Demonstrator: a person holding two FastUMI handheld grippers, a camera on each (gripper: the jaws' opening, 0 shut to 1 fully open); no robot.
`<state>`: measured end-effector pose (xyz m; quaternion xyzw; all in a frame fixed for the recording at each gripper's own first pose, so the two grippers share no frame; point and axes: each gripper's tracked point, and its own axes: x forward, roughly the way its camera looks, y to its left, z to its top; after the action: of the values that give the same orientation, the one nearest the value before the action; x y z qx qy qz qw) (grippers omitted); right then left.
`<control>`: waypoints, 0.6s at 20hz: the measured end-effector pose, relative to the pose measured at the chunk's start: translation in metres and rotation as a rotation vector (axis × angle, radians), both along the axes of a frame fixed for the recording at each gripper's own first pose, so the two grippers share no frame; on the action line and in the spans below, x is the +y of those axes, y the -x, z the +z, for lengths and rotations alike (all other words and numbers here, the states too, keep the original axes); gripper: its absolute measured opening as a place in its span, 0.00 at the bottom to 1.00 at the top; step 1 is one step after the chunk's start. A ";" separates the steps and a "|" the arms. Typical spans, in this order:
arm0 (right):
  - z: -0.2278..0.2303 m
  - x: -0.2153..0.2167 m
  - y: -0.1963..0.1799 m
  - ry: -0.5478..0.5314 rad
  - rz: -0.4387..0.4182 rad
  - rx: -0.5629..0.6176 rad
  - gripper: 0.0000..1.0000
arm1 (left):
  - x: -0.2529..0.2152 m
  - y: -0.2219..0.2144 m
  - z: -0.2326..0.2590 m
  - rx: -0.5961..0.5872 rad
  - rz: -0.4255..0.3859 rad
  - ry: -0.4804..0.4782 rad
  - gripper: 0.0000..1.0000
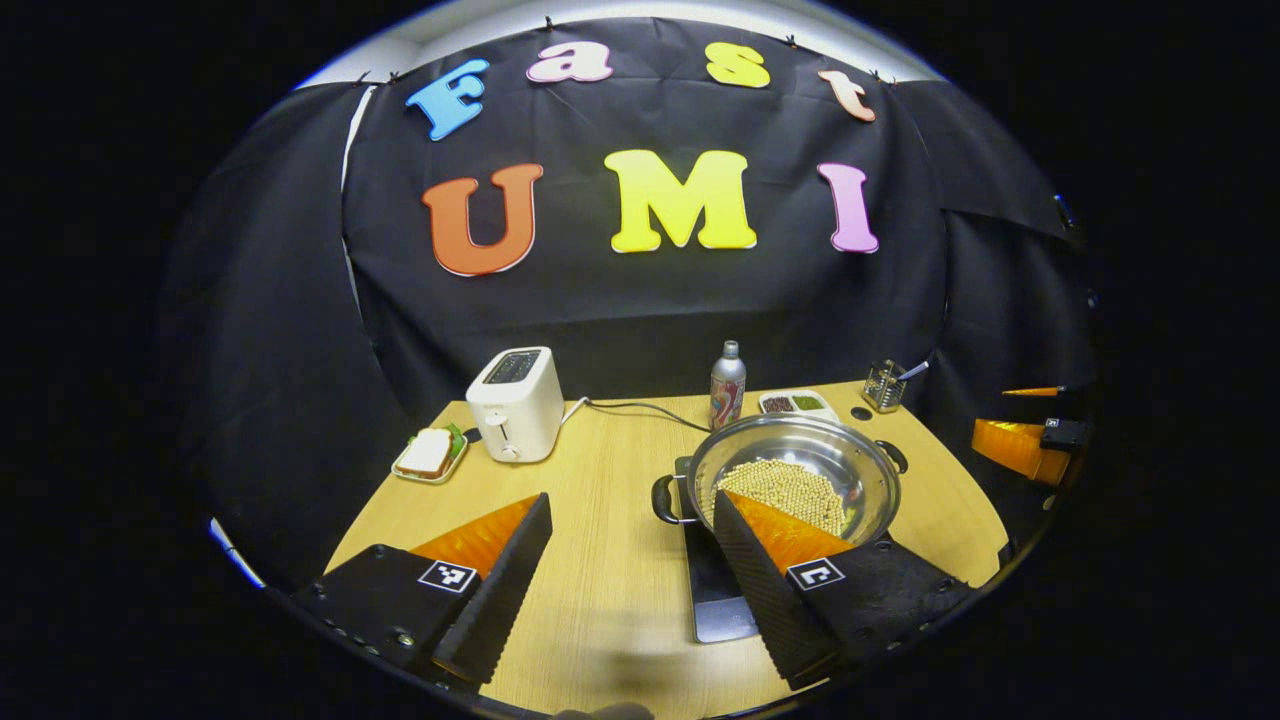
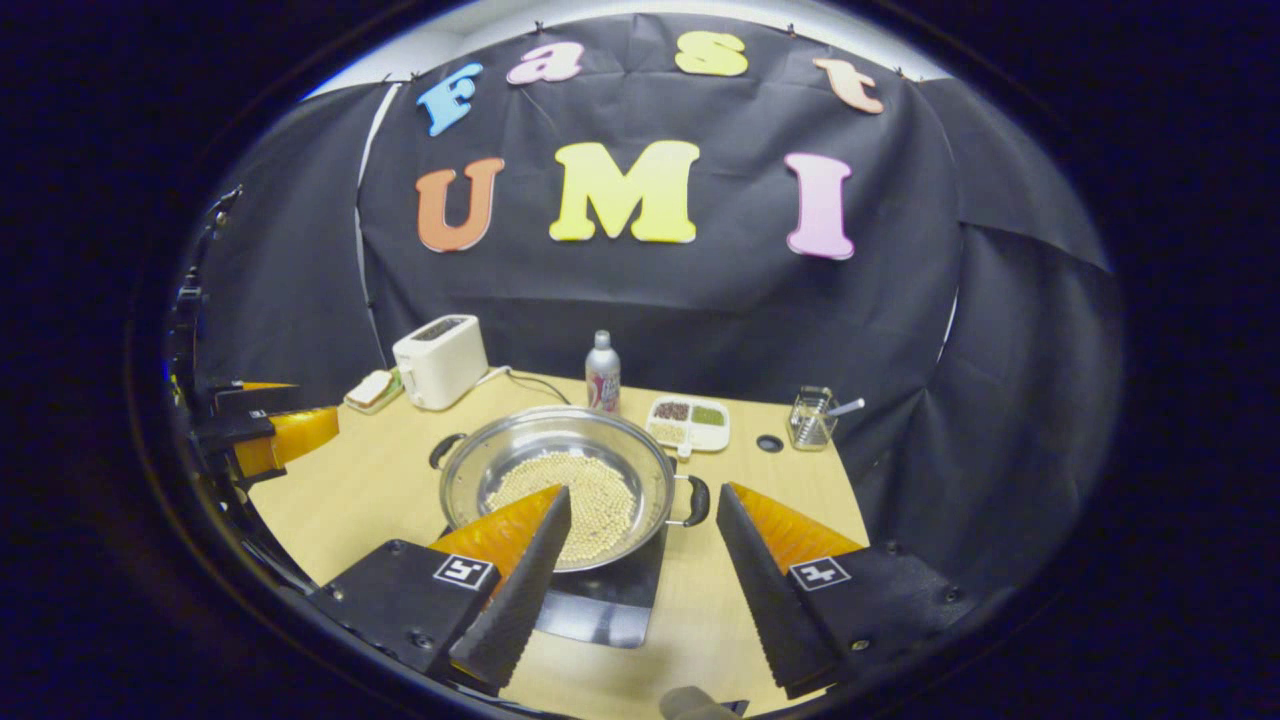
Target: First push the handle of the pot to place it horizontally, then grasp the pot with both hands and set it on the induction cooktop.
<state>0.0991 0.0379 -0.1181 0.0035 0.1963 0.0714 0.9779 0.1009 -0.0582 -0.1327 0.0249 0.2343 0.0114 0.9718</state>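
My steel pot (image 2: 556, 478) of beans sits on the induction cooktop (image 2: 603, 600); both my left hand-held gripper (image 1: 632, 510) and right hand-held gripper (image 2: 643, 505) gape empty.

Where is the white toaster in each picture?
Left gripper view: the toaster stands left of centre at the table's back, beside the sandwich plate.
Right gripper view: the toaster sits far back on the left, smaller.
Shared landmark: the pot of beans.

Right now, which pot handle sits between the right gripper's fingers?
The handle on the side toward the compartment tray; the other handle faces the toaster, outside the open fingers.
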 end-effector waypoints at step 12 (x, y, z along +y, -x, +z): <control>0.151 -0.014 0.104 -0.102 -0.085 -0.308 0.99 | 0.034 0.109 0.138 -0.247 -0.008 0.000 0.97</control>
<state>-0.0047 0.0242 0.0331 0.0503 0.0400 0.0398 0.9971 -0.0083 -0.0241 0.0052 0.0243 0.1127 0.0107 0.9933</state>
